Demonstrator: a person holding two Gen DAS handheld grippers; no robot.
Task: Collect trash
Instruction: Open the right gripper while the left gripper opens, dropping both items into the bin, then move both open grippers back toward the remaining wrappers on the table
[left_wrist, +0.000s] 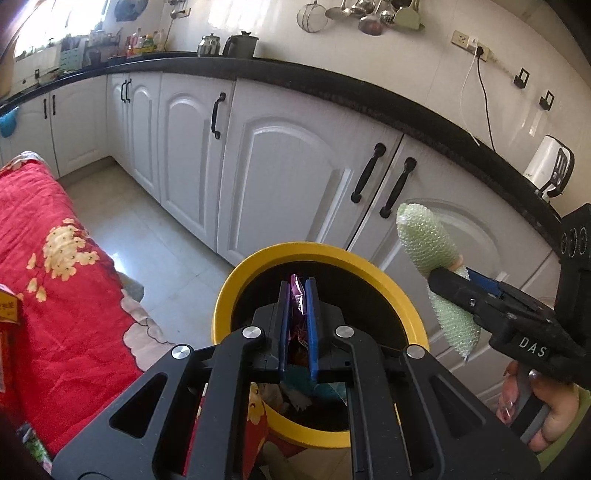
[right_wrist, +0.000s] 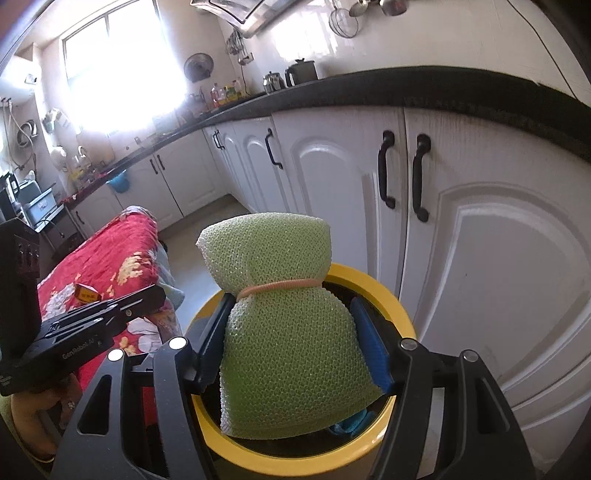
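From the left wrist camera we see our left gripper (left_wrist: 296, 325) poised over the mouth of the yellow-rimmed trash bin (left_wrist: 373, 266), its blue-padded jaws pressed together on a purple wrapper (left_wrist: 297, 295) that hangs above the scraps already inside. Only this view shows the wrapper, and only here do we see our right hand (left_wrist: 543, 413) wrapped round the grip of the right gripper (left_wrist: 448, 275), which comes in from the right with the green mesh scrubber (left_wrist: 428, 240) standing up out of it, beside the bin's rim.

The right wrist camera alone shows the scrubber (right_wrist: 291, 332) face on: a netted green pouch cinched by a pink rubber band (right_wrist: 280, 286), clamped between the jaws of the right gripper (right_wrist: 295, 338) and held above the bin (right_wrist: 229, 443). It also shows a small yellow box (right_wrist: 86, 293) lying on the red floral cloth (right_wrist: 110, 258) to the left, and the left gripper (right_wrist: 122, 310) from the side, angled toward the bin
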